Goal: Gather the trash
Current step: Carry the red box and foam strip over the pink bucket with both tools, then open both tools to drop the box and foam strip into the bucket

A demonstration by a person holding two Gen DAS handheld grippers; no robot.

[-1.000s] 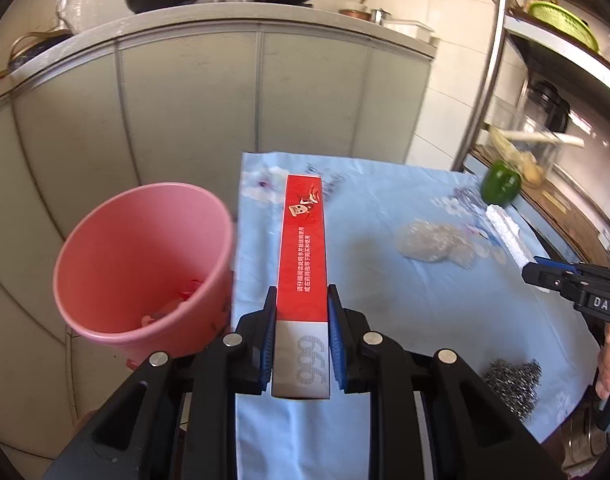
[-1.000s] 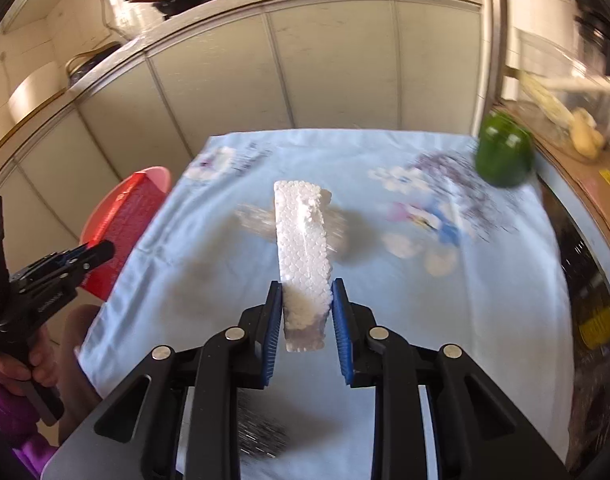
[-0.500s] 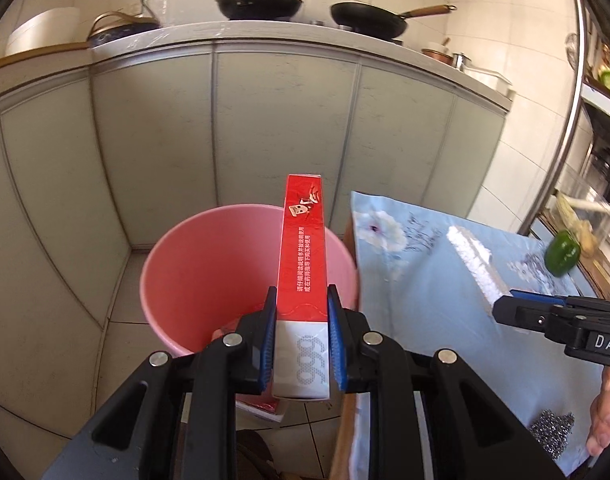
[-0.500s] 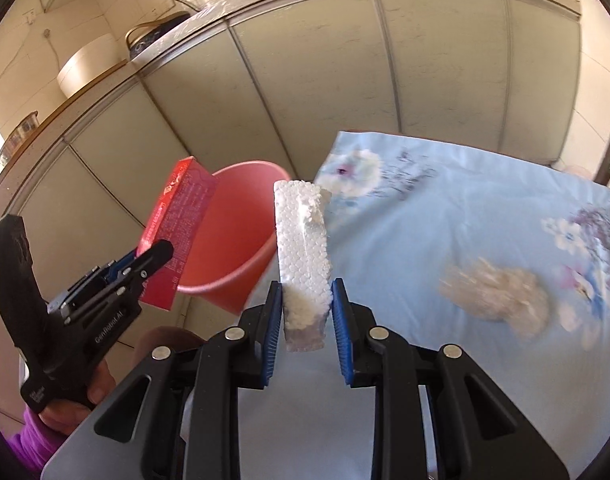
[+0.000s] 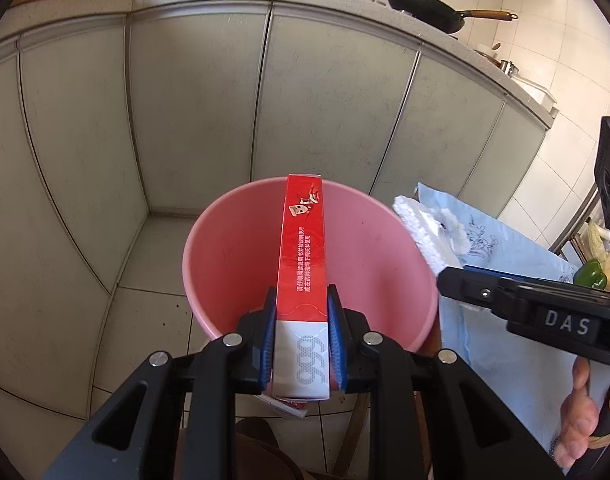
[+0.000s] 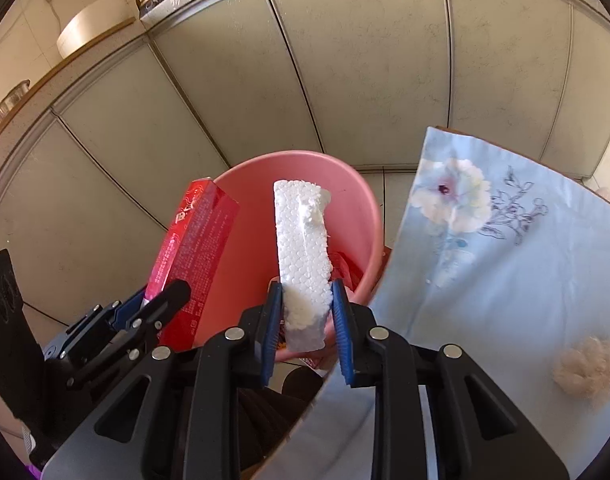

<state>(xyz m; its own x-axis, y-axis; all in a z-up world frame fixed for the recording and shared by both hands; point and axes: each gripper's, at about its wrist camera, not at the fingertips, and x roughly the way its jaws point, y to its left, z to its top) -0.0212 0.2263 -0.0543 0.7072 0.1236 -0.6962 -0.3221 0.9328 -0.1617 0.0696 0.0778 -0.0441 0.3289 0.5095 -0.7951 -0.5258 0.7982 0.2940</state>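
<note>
My left gripper (image 5: 301,312) is shut on a long red carton (image 5: 303,248), which juts forward over the mouth of the pink bucket (image 5: 225,248) on the floor. My right gripper (image 6: 307,300) is shut on a white foam block (image 6: 301,236), held over the same pink bucket (image 6: 357,200) from the table side. In the right wrist view the red carton (image 6: 193,248) and the left gripper (image 6: 145,304) show at the left. In the left wrist view the foam block (image 5: 421,232) and the right gripper (image 5: 453,276) come in from the right. Red scraps lie inside the bucket.
A table with a blue flowered cloth (image 6: 505,264) stands right of the bucket, carrying a beige fluffy wad (image 6: 585,368) and a green pepper (image 5: 591,274). Grey cabinet fronts (image 5: 325,100) curve behind the bucket, with pans (image 5: 425,4) on the counter above. A hand (image 5: 577,412) holds the right gripper.
Both grippers have swung left off the table. The carton and the foam block now hang over the bucket, and the two grippers are close together.
</note>
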